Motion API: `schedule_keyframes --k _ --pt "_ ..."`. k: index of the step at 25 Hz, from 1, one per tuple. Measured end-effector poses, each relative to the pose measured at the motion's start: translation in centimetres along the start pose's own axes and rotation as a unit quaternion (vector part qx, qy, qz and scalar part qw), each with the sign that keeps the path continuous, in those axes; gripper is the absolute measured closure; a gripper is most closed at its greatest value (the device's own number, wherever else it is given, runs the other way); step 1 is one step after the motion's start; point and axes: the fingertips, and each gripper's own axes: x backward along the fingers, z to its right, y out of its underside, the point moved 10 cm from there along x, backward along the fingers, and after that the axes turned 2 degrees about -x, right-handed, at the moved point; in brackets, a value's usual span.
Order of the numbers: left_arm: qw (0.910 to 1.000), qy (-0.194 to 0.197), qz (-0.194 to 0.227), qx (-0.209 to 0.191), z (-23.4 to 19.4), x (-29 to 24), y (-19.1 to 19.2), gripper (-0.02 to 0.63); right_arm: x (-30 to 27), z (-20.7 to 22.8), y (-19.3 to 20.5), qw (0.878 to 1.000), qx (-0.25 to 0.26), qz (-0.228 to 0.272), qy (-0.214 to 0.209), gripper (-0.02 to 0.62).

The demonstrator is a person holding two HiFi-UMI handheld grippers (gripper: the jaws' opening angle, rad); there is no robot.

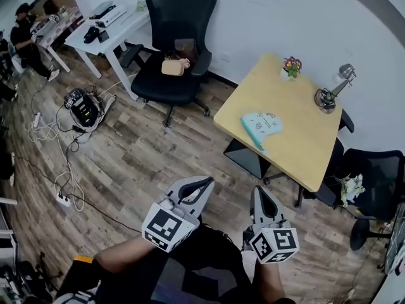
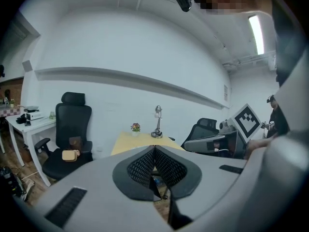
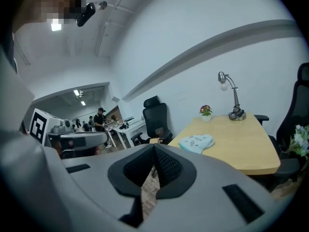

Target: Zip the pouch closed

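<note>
A light teal pouch with print on it lies on the wooden table, near the table's left edge; it also shows as the pouch in the right gripper view. My left gripper is shut and empty, held over the floor short of the table. My right gripper is also shut with nothing in it, beside the left one and pointing toward the table. Both stand well apart from the pouch. In the left gripper view the shut gripper faces the table.
A small flower pot and a desk lamp stand at the table's far side. A black office chair holding a tan bag is to the left. Another chair is at the right. Cables and a power strip lie on the wood floor.
</note>
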Motion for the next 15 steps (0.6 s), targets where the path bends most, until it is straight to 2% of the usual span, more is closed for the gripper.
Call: schedule_keyframes --k 10,15 --pt "0.9938 0.108 0.022 -0.016 -5.6 -7.0 -4.0 0.597 -3.5 0.9 -5.3 0.993 0.028 0.001 0.114 0.583" --pt "0.9900 0.140 0.014 -0.011 -7.4 -9.2 -3.5 0.596 -5.1 2.1 -5.9 0.987 0.045 -0.016 0.156 0.583"
